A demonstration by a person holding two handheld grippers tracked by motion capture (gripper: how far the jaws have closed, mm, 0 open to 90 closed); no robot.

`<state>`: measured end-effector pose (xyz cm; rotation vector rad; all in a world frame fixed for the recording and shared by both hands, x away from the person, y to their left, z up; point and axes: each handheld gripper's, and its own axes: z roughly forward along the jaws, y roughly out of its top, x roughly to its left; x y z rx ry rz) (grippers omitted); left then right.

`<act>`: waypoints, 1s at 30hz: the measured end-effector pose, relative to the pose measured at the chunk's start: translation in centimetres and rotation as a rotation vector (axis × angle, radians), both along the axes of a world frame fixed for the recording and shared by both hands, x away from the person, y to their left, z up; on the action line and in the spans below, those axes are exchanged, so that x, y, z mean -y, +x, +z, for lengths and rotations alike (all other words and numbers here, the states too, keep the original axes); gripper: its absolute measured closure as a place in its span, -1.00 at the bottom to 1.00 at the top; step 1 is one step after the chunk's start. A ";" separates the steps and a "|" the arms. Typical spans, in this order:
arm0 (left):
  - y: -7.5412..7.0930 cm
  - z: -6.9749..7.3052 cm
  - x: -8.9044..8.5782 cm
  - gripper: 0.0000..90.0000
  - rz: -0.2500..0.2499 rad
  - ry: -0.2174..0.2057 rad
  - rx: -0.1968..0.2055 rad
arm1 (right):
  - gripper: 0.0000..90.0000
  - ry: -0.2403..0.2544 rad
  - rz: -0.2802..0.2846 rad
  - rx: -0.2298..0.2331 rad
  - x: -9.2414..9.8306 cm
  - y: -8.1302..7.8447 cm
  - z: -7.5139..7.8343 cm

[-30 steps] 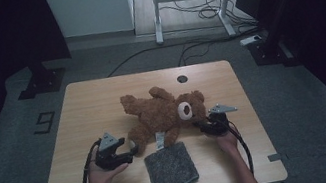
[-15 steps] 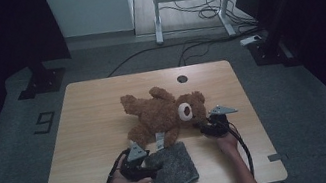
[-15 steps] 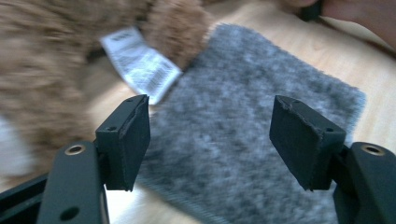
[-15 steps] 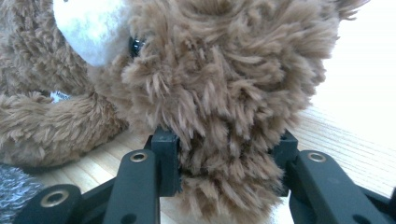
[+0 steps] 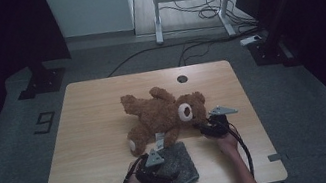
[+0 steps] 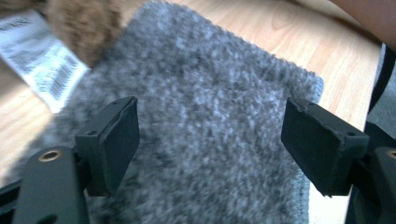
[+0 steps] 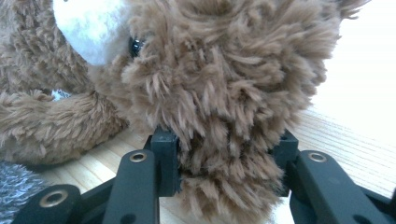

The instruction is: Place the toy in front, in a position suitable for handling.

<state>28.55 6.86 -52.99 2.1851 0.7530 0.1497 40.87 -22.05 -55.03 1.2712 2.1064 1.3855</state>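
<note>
Having shifted since a second ago: left gripper (image 5: 156, 166), then beside the teddy bear (image 5: 162, 114) on the bare wood out to the left, now hovering over the grey felt cloth (image 5: 182, 167) at the near edge of the table (image 5: 89, 114). Jaws just been opening, now standing spread wide, nothing between the pads (image 6: 116, 140) but air, the cloth lying flat below them and stretching away ahead. Showing up-left ahead of that gripper: a tuft of the bear's brown fur and its white barcode tag (image 6: 39, 60), the tag resting partly on the cloth's far corner. Peeking in beyond the right-hand jaw: bare wood past the cloth's edge, plus a bit of forearm at the top corner.

Staying put: right gripper (image 5: 208, 128), pinching the bear at the head, jaws pressed in on a thick clump of fur (image 7: 224, 154) that bulges between and over them. Looming straight ahead of these jaws: the bear's head, with white muzzle (image 7: 91, 28) up-left and a dark eye just beside it. Lying off to the left of that gripper: a furry limb resting on the wood, and a corner of the grey cloth low at the edge.

Bear sprawling on its back mid-table, head toward the right gripper, legs toward the far left; cloth just nearside of it, touching the tag.
</note>
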 end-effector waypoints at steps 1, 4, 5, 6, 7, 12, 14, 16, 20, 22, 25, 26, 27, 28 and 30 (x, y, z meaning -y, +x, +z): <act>-0.1 -0.2 0.2 -0.58 -0.004 0.006 -0.003 | 0.29 0.001 0.000 -0.001 0.0 0.0 0.0; -0.2 -0.5 0.6 -0.62 -0.010 0.022 -0.006 | 0.28 0.003 -0.002 -0.003 0.0 0.0 0.0; -0.3 -0.7 1.0 -0.62 -0.007 0.042 -0.003 | 0.28 0.003 -0.002 -0.003 0.0 0.0 0.0; -0.4 -0.9 1.2 -0.62 -0.005 0.051 0.001 | 0.28 0.004 -0.002 -0.004 0.0 0.0 0.0; -0.5 -1.1 1.4 -0.64 -0.008 0.068 0.008 | 0.28 0.005 -0.002 -0.005 0.0 0.0 0.0; -0.9 -1.7 1.8 -0.67 -0.011 0.119 0.067 | 0.28 0.005 -0.003 -0.006 0.0 0.0 0.0; -0.9 -1.7 1.7 -0.64 -0.013 0.123 0.075 | 0.28 0.005 -0.003 -0.006 0.0 0.0 0.0; -0.9 -1.8 1.6 -0.58 -0.012 0.123 0.079 | 0.27 0.004 -0.004 -0.005 0.0 0.0 0.0; -0.7 -1.7 0.9 -0.28 0.011 0.100 0.093 | 0.27 0.004 -0.004 -0.005 0.0 0.0 0.0; -0.6 -1.7 0.6 -0.08 0.020 0.095 0.099 | 0.27 0.005 -0.004 -0.005 0.0 0.0 0.0; -0.5 -1.6 0.2 0.19 0.018 0.091 0.105 | 0.27 0.001 -0.004 -0.005 0.0 -0.1 0.0; -0.5 -1.6 0.0 0.29 0.026 0.089 0.105 | 0.27 0.000 -0.004 -0.004 0.0 -0.1 0.0; -0.5 -1.6 -0.1 0.42 0.026 0.087 0.101 | 0.27 0.001 -0.004 -0.001 0.0 -0.1 0.0; -0.5 -1.6 -0.1 0.48 0.026 0.087 0.101 | 0.27 0.001 -0.004 -0.001 0.0 -0.1 0.0; -0.2 -1.1 -0.8 0.57 0.010 0.063 0.066 | 0.27 0.001 -0.001 -0.005 0.0 -0.3 0.0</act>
